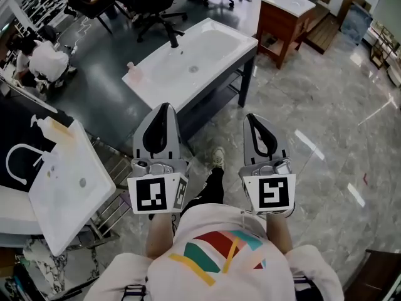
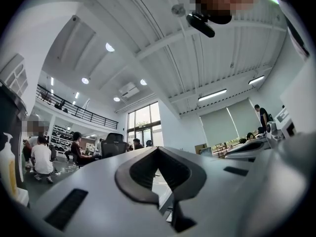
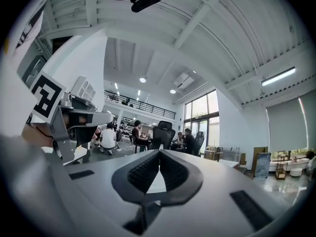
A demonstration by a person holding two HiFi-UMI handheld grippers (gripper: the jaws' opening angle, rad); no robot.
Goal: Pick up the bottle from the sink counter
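White sink counter [image 1: 241,41] is seen ahead in the head view, and a small pale bottle [image 1: 132,71], judged to be the one wanted, is stood at its near left corner, well apart from both claws. The left gripper [image 1: 164,107] and right gripper [image 1: 253,116] are held level before the chest, each clenched on nothing, probably as a carrying pose for the approach. That bottle is shown by the head view alone; a pump bottle [image 2: 8,168] is caught only at the left gripper view's edge
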